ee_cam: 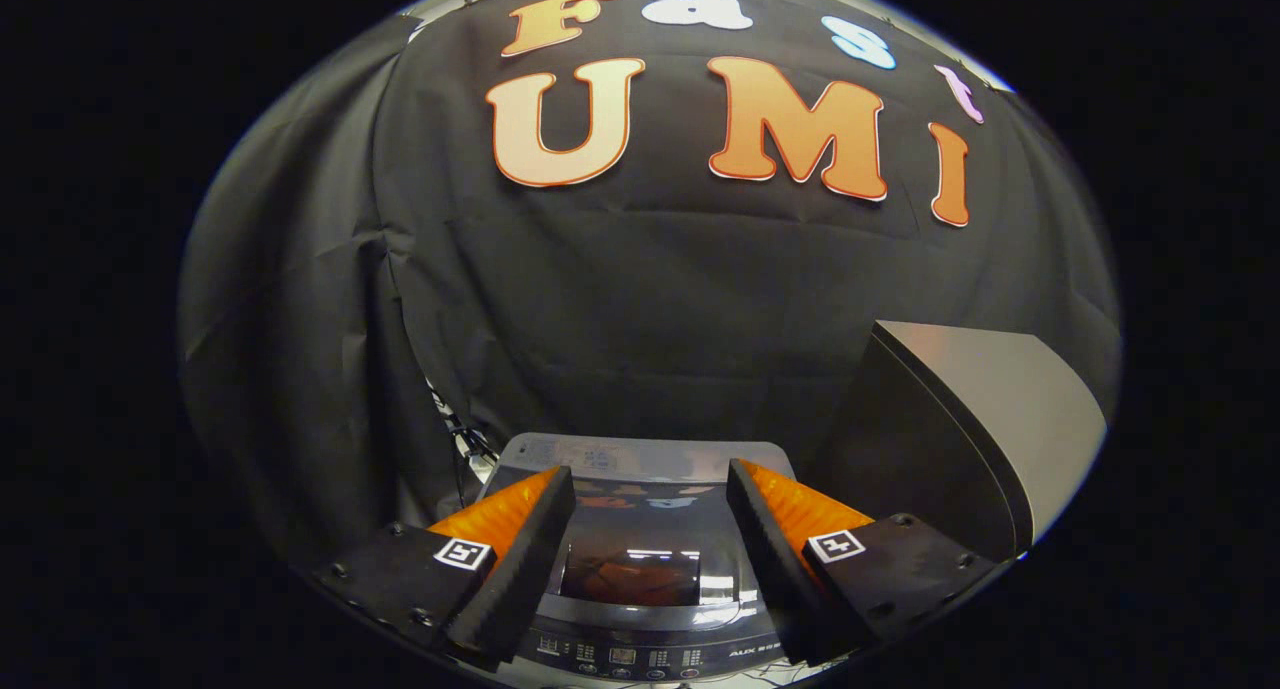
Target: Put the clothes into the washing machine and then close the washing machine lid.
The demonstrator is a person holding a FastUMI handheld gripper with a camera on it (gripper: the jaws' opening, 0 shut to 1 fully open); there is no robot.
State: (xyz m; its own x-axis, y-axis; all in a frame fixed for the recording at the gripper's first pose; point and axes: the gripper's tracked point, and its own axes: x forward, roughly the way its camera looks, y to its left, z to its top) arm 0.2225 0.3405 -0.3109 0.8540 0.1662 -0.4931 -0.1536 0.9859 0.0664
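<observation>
Black cloth formed the booth wall (640,299), which was seen hanging in soft folds behind everything else. A large grey panel (985,409) was seen standing tilted beside the washing machine, off to the right of the fingers and nearer than the wall. The washing machine (640,464) was seen below and just ahead of the gripper (650,489), its lid (635,559) lying shut and glossy, with a dark window set into it. A control strip (640,657) was seen along the machine's near edge, between the finger bases. The gripper was held wide apart above the lid, with nothing between its fingers. A bundle of cables (468,439) was glimpsed left of the machine.
</observation>
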